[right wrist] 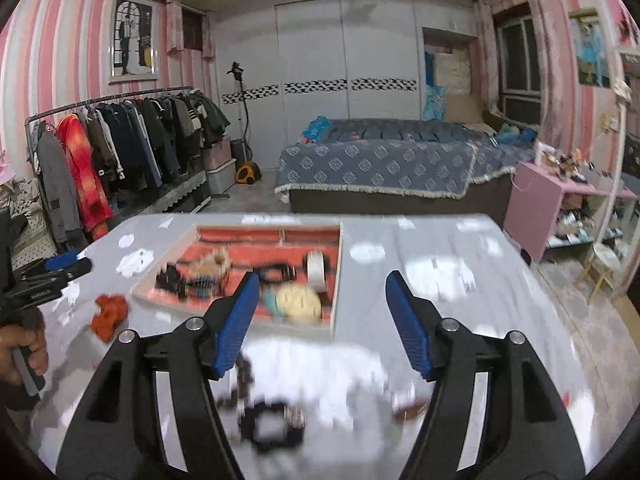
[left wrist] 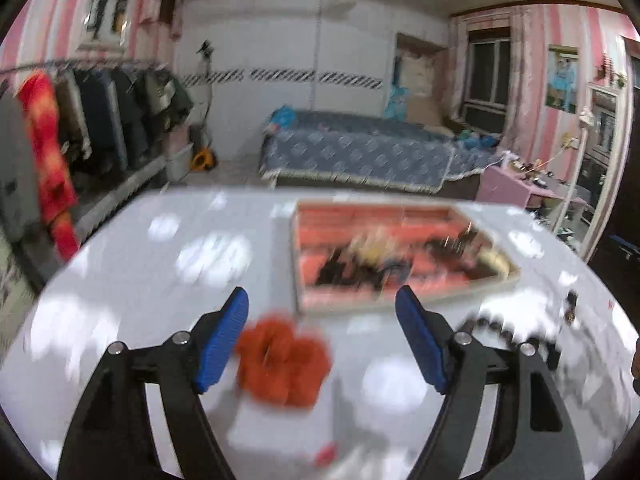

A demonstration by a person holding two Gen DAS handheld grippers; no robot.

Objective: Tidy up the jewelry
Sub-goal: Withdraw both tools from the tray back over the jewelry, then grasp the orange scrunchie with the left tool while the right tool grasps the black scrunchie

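Pink-and-white striped walls (right wrist: 60, 48) close in a bedroom. A bed (right wrist: 384, 168) under a blue patterned cover sits before white wardrobe doors (right wrist: 316, 60). A clothes rack (right wrist: 120, 140) lines the left wall; a dark window (right wrist: 518, 56) stands right, near a pink cabinet (right wrist: 532, 208).

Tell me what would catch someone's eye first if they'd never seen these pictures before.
Probably the open blue-padded tongs in the foreground of each view, left tongs and right tongs, both empty. Next, the orange scrunchie lying on the white table, just beyond the left tongs. Behind it sits the red-lined jewelry tray, crowded with blurred dark and cream pieces.
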